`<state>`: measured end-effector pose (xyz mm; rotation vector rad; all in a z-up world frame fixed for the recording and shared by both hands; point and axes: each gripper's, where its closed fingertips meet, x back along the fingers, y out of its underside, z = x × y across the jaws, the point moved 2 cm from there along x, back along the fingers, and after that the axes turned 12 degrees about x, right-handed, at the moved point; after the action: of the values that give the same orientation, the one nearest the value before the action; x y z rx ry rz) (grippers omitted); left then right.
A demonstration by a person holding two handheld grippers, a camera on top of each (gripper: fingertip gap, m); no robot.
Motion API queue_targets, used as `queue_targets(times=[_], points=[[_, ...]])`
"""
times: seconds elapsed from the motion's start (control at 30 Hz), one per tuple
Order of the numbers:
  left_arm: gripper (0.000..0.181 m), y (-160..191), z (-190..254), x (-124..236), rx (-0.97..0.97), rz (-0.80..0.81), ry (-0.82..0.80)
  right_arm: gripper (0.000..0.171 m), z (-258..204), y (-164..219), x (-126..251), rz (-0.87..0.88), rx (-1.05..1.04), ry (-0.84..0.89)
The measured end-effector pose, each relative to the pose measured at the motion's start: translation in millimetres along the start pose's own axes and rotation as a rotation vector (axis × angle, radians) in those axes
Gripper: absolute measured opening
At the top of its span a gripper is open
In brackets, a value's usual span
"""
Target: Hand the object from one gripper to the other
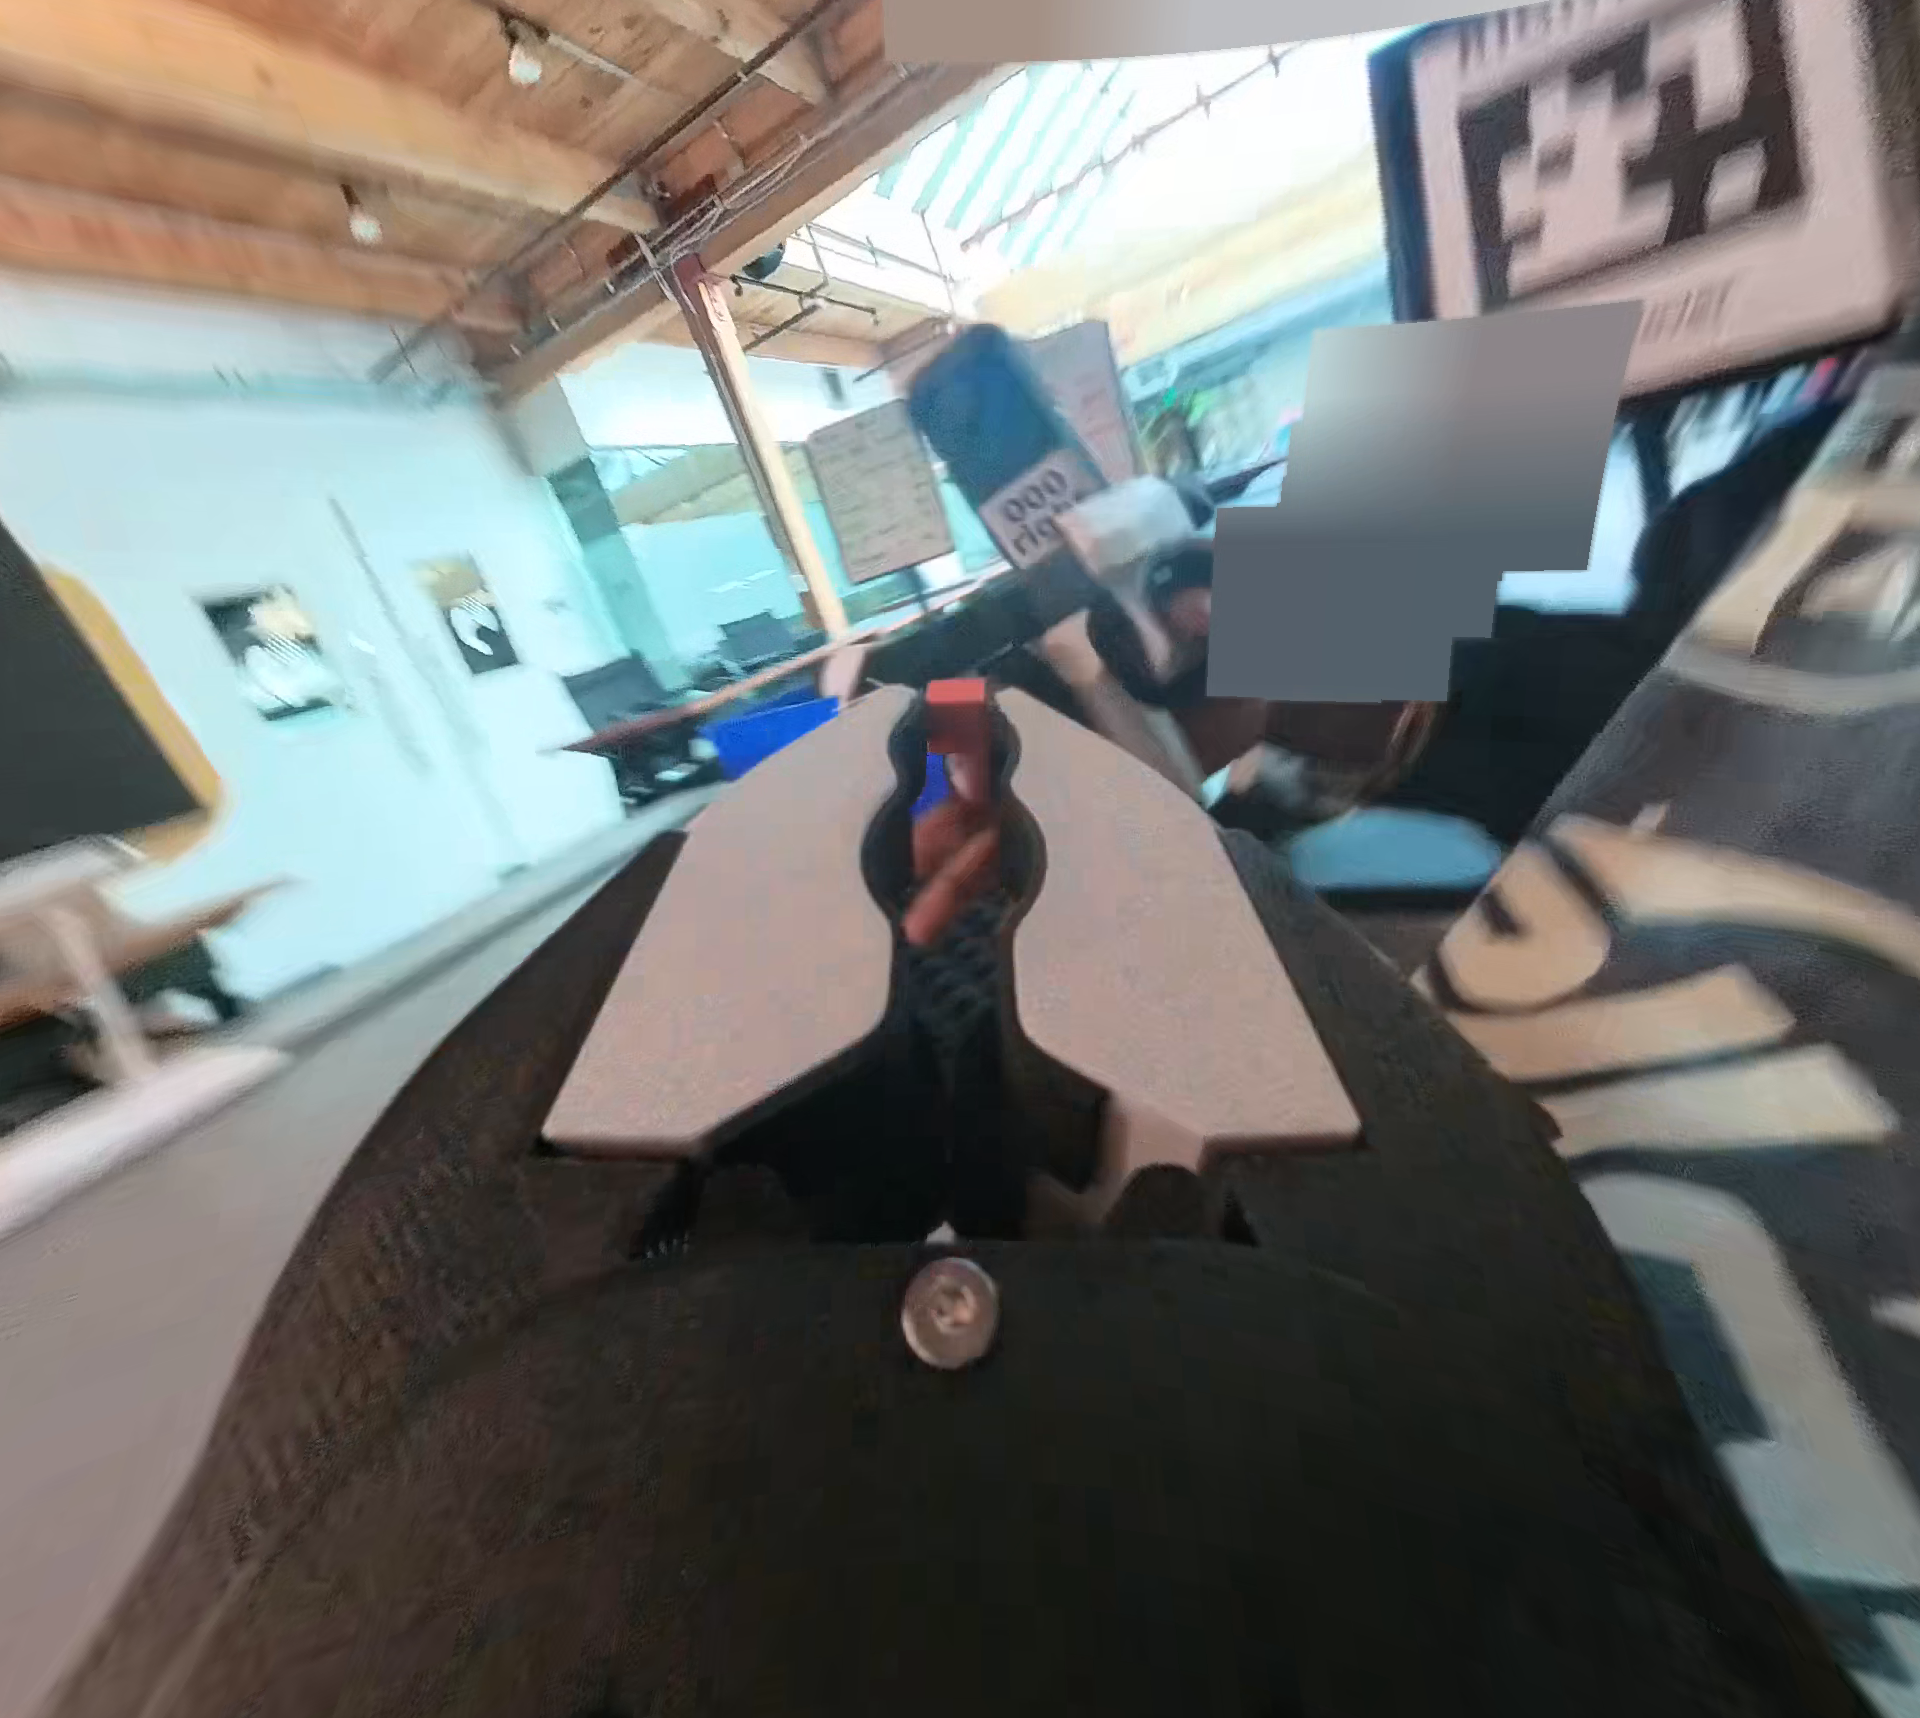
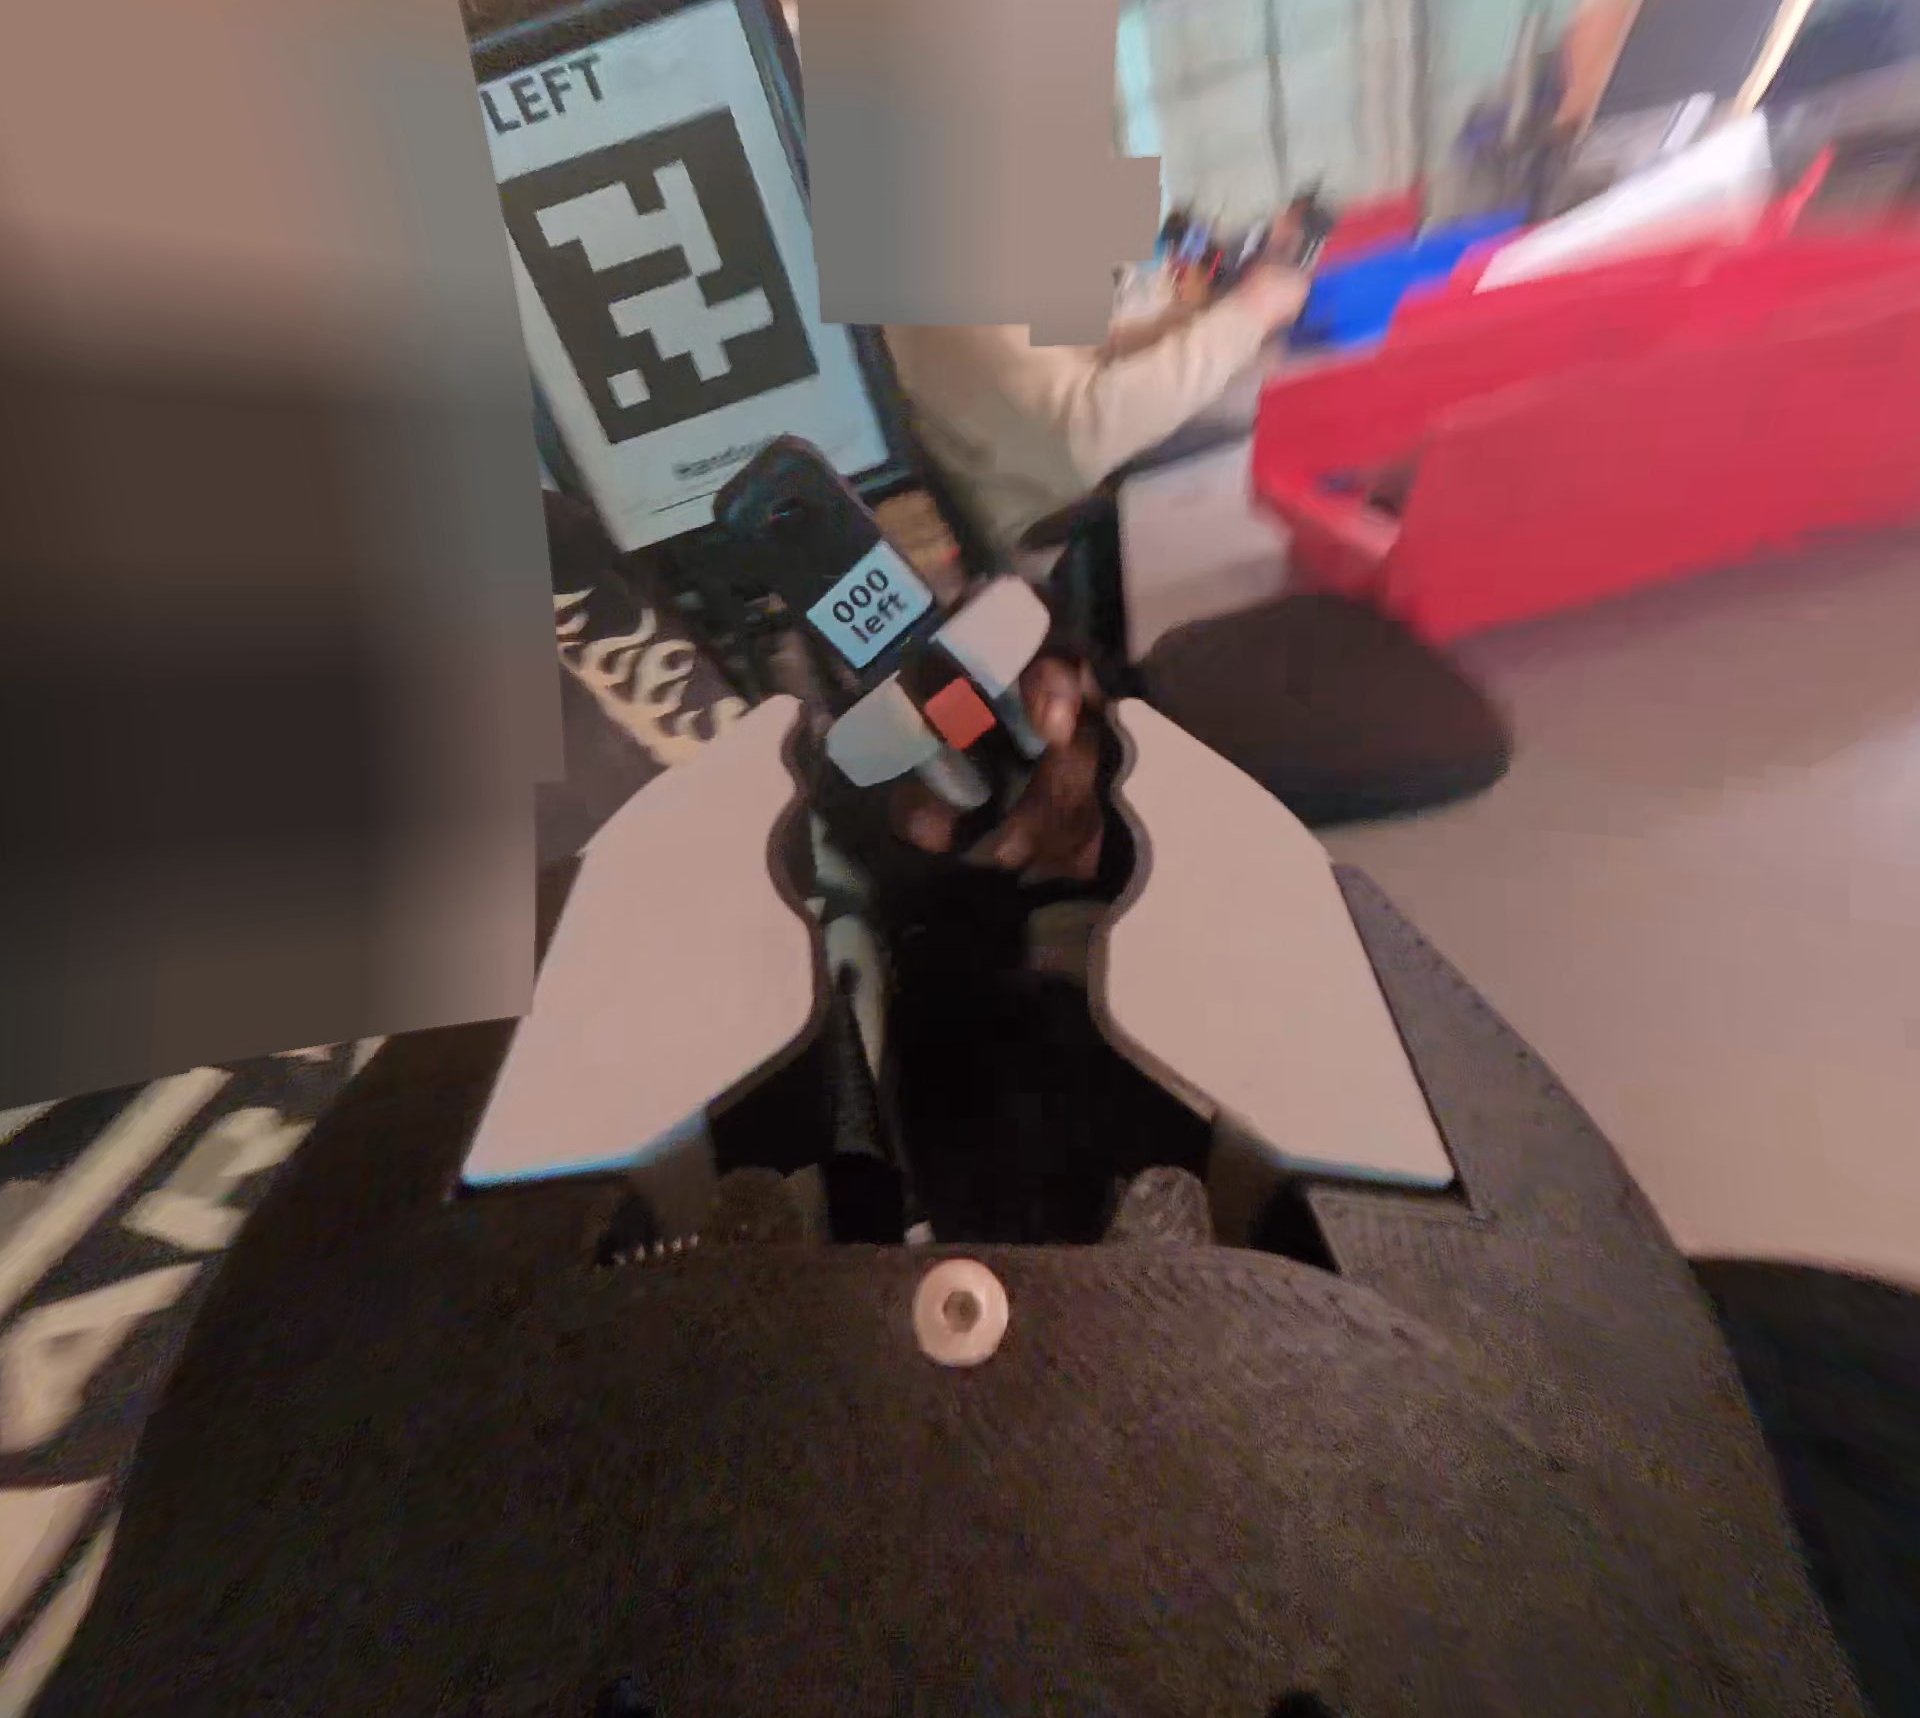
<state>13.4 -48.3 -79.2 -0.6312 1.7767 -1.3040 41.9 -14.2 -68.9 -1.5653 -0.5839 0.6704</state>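
Note:
A small red block (image 1: pixel 957 712) sits between the fingers of my left gripper (image 1: pixel 956 718), which is shut on it; the block's square end sticks out past the tips. In the right wrist view the left gripper (image 2: pixel 940 692) faces me with the red block (image 2: pixel 957 713) clamped between its white fingers (image 2: pixel 878 738), and a hand (image 2: pixel 1055 785) holds it from below. My right gripper (image 2: pixel 956 733) is open and empty, its fingertips on either side of the left gripper's tips, not touching the block. The right gripper's black body (image 1: pixel 977 421) shows above and beyond the left tips.
A black-and-white marker board (image 2: pixel 665 266) stands behind the left gripper; another (image 1: pixel 1642 141) is at upper right. Red bins (image 2: pixel 1558 421) lie to the right, with a dark round cushion (image 2: pixel 1330 712) on the floor. A person in a beige sleeve (image 2: pixel 1091 401) is behind.

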Motion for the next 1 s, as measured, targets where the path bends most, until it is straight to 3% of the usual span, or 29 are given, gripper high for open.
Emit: queue_targets(times=[0.03, 0.13, 0.27, 0.5, 0.6, 0.73, 0.8, 0.9, 1.0], points=[[0.01, -2, -4, 1, 0.125, 0.017, 0.016, 0.057, 0, -6, 1, 0.039, 0.141, 0.046], [0.01, 1, -10, 2, 0.439, 0.002, 0.087, 0.059, -10, -15, 2, 0.057, 0.635, 0.139], [0.01, 9, 0, -1, 0.785, -0.049, 0.258, 0.045, -17, 2, -4, -0.137, 1.123, 0.188], [0.01, 12, 9, -3, 0.914, -0.073, 0.357, 0.024, -18, 18, -9, -0.26, 1.403, 0.197], [0.01, 13, 13, -3, 0.923, -0.088, 0.378, 0.014, -18, 22, -10, -0.3, 1.434, 0.2], [0.011, 12, 12, -2, 0.867, -0.079, 0.366, 0.011, -19, 22, -9, -0.311, 1.405, 0.188], [0.022, 7, 4, -2, 0.765, -0.013, 0.296, 0.011, -17, 16, -7, -0.273, 1.321, 0.208], [0.034, -1, -10, 4, 0.392, 0.082, 0.124, 0.011, -7, 6, -1, -0.229, 1.026, 0.239], [0.038, -4, -13, 9, -0.048, 0.076, -0.015, 0.011, 2, 6, 4, -0.203, 0.616, 0.222]])
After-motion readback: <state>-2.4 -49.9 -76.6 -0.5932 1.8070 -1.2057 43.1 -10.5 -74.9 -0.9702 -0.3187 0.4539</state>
